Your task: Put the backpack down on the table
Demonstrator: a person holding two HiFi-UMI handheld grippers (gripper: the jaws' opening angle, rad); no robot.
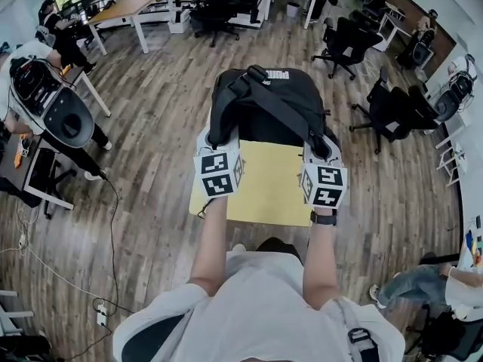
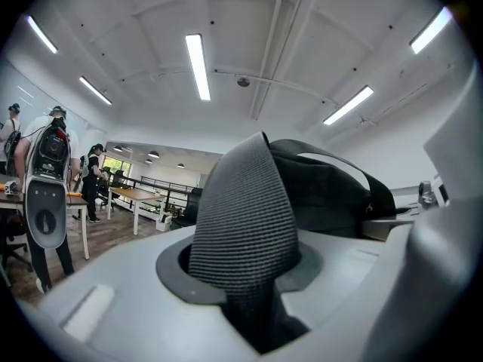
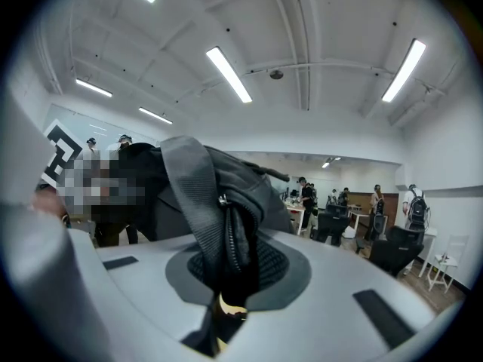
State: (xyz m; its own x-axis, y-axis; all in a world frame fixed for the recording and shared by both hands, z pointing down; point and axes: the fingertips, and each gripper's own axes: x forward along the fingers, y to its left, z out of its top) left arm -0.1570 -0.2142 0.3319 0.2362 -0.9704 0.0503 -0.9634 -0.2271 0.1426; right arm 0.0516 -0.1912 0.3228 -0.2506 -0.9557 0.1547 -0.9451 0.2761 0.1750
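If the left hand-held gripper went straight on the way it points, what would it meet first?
The backpack itself, just beyond the strap clamped in its jaws; depth is unclear.

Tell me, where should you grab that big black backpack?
By its shoulder straps, one per tongs, from the person's side. Straps are flat and thin enough to pinch; the backpack body is too bulky. Left tongs and right tongs hold it so.

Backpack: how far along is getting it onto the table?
Done: the left gripper and right gripper are shut on the backpack's straps. In hand: the backpack hangs at the yellow table's far edge; whether it touches is unclear. Left: rest it on the table and let go.
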